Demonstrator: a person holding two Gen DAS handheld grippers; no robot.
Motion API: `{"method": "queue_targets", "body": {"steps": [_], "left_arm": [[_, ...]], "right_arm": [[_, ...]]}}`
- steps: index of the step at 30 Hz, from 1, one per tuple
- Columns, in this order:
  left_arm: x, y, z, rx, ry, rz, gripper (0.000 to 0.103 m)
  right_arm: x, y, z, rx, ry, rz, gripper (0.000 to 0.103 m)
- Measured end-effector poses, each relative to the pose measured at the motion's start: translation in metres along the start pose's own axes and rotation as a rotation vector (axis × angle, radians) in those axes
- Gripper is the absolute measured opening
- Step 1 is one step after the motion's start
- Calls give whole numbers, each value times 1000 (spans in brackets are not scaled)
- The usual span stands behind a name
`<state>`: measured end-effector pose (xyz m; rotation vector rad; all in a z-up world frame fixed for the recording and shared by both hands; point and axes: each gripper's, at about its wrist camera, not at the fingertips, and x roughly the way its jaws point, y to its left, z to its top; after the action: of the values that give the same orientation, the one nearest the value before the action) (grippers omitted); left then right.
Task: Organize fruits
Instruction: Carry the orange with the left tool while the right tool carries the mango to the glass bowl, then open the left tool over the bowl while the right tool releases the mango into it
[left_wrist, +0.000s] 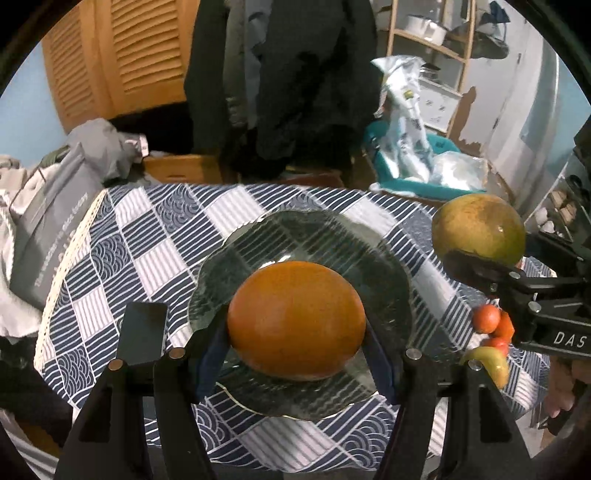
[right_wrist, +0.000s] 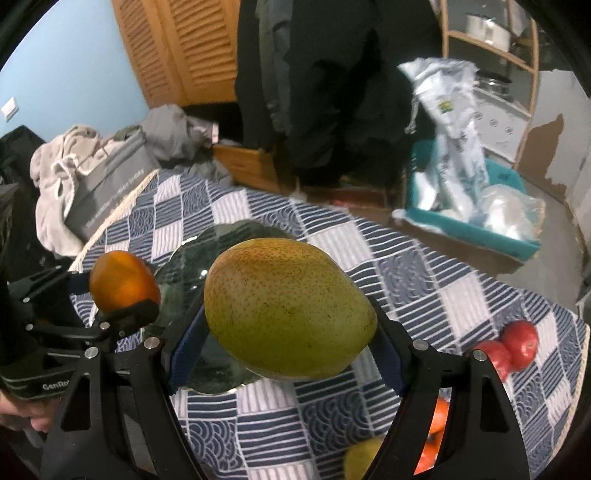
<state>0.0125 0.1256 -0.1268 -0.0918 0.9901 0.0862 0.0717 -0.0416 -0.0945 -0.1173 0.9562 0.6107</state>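
1. The orange fruit (left_wrist: 295, 319), smooth and round, sits clamped between the blue-padded fingers (left_wrist: 208, 354) of the left gripper (left_wrist: 295, 347), held just above the near part of the glass plate (left_wrist: 332, 236).
2. The green mango (right_wrist: 288, 308) is pinched across its width by the right gripper (right_wrist: 286, 350), its fingers (right_wrist: 184, 350) closed onto the skin; it hangs over the plate's near right edge, above the checked tabletop (right_wrist: 424, 280).
3. Judged from this, both fruits are on their way to the plate. Doing it well means lowering each until it touches the glass before loosening the fingers, and setting them side by side so that neither rolls into the other; the plate is shallow and slick, so a drop from any height could send a round fruit off the rim.
4. The plate itself holds nothing at present.
5. Further right on the cloth lie loose fruits: two red fruits (right_wrist: 517, 345), some orange pieces (right_wrist: 436, 417) and a yellow-green fruit (left_wrist: 491, 363), all well apart from the plate.
6. Beyond the tabletop, a teal bin (right_wrist: 491, 232) holds plastic bags (right_wrist: 458, 147).
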Motion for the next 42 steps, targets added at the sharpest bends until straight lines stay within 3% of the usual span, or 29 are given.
{"method": "queue_targets", "body": {"steps": [20,42], "left_arm": [[59,27,-28,-20,171,63,69],[93,29,-46,-50,337,18,70]], "right_arm": [[72,38,-17,-94,181,12,80],[93,38,-28,-129,292,-18,81]]}}
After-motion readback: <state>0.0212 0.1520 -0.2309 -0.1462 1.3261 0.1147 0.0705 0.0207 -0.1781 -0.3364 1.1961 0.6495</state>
